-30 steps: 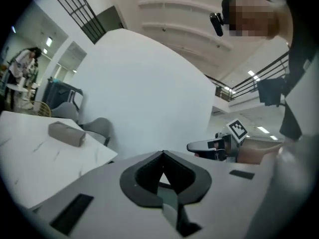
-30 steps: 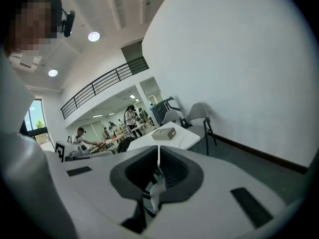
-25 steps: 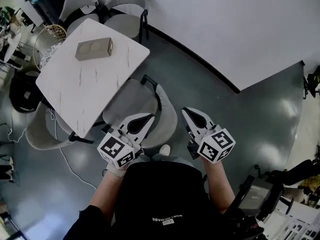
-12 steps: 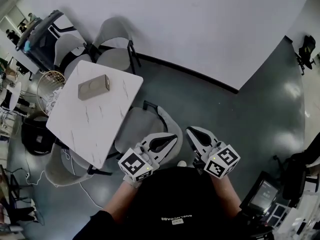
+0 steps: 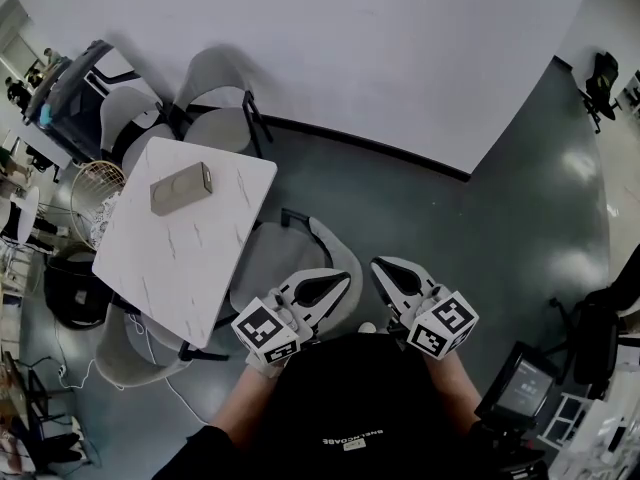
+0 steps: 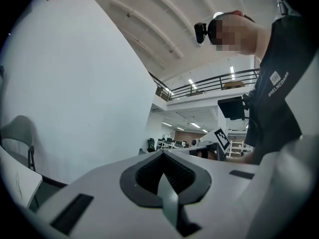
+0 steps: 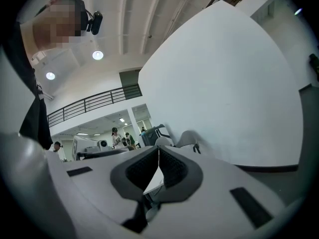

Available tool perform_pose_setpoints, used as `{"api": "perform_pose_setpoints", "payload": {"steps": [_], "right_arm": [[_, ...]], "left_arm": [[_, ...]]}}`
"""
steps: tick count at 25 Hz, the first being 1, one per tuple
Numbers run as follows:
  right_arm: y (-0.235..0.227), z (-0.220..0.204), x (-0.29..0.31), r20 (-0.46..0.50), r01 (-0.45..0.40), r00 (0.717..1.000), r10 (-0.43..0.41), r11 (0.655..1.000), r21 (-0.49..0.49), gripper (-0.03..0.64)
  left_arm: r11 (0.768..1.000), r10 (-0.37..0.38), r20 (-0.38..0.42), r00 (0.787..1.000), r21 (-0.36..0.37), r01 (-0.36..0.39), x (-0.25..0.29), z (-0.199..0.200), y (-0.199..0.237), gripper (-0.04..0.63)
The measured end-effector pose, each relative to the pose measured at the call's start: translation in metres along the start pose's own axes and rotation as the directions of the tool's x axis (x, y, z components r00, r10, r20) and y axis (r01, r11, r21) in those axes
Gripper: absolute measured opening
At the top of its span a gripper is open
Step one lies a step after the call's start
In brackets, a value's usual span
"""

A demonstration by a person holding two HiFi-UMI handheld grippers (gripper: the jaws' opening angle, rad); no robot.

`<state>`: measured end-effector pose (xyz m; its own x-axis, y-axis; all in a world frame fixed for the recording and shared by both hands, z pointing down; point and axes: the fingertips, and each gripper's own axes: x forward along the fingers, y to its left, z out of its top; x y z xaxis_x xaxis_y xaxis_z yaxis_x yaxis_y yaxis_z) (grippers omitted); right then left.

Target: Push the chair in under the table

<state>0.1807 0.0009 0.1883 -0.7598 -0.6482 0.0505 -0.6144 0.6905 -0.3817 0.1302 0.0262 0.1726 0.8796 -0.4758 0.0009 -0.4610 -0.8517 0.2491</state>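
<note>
A box (image 5: 180, 188) is sitting on the bench (image 5: 190, 258). Left gripper (image 5: 340, 281) and right gripper (image 5: 380, 266), fingers pressed together and empty, are hovering at the chair's (image 5: 283, 266) lower right

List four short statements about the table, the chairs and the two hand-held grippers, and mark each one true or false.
1. A box lies on the white table. True.
2. The left hand-held gripper holds the box. False: its jaws are shut on nothing, and the box lies on the table.
3. The right hand-held gripper has its jaws shut. True.
4. Only one chair stands at the table. False: besides the near chair, a far chair and a left chair stand at other sides.
</note>
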Motion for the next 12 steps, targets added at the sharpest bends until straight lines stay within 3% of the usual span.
{"api": "perform_pose_setpoints", "payload": {"steps": [5, 12], "right_arm": [[-0.0032, -0.0016, -0.0006, -0.001, 0.009, 1.0, -0.009, 1.0, 0.02, 0.017], [0.0005, 0.0015, -0.001, 0.003, -0.006, 1.0, 0.006, 0.999, 0.037, 0.017]], "left_arm": [[0.997, 0.0, 0.065, 0.998, -0.074, 0.005, -0.0046, 0.0064, 0.0036, 0.003], [0.998, 0.027, 0.053, 0.998, -0.066, -0.023, -0.0045, 0.0052, 0.004, 0.003]]}}
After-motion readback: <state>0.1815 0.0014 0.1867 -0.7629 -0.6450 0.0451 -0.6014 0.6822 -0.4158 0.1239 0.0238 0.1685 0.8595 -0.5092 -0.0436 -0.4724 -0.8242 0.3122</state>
